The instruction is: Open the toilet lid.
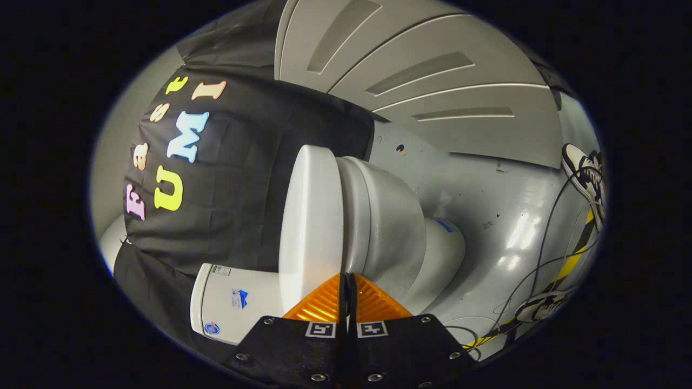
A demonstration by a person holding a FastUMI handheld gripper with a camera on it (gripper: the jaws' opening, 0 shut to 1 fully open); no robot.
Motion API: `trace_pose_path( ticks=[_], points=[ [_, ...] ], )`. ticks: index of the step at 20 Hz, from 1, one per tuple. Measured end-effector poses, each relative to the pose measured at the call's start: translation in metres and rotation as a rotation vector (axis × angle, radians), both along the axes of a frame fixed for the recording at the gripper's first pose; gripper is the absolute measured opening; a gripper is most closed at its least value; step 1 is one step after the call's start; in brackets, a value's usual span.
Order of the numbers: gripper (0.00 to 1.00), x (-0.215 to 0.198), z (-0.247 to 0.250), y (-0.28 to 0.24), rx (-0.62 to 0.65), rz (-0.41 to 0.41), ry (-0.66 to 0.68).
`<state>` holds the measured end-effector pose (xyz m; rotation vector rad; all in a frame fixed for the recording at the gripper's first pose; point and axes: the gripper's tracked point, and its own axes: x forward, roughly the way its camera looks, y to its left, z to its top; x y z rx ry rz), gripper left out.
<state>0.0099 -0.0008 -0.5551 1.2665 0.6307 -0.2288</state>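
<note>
The view is rolled on its side. A white toilet stands on the grey floor with its lid down over the bowl. Its tank sits behind, against the black cloth wall. My gripper is shut, the two fingers pressed flat together with nothing visible between them. The fingertips point at the seam where the lid's front edge meets the bowl's rim, right at it or touching it.
Grey glossy floor spreads beyond the toilet, with black cables and a yellow-black tape stripe. Two sneakers of a person stand there. A white panelled door lies further off.
</note>
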Motion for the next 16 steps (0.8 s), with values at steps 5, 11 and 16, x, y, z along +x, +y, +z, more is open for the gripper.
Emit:
trace_pose_path(
  ticks=[5, 11, 16],
  points=[
    [0.0, -0.002, 0.003, -0.001, -0.049, 0.023, 0.021],
    [0.0, -0.003, 0.011, -0.001, -0.157, 0.061, 0.071],
    [0.0, -0.001, 0.036, 0.005, -0.233, 0.06, 0.084]
  ],
)
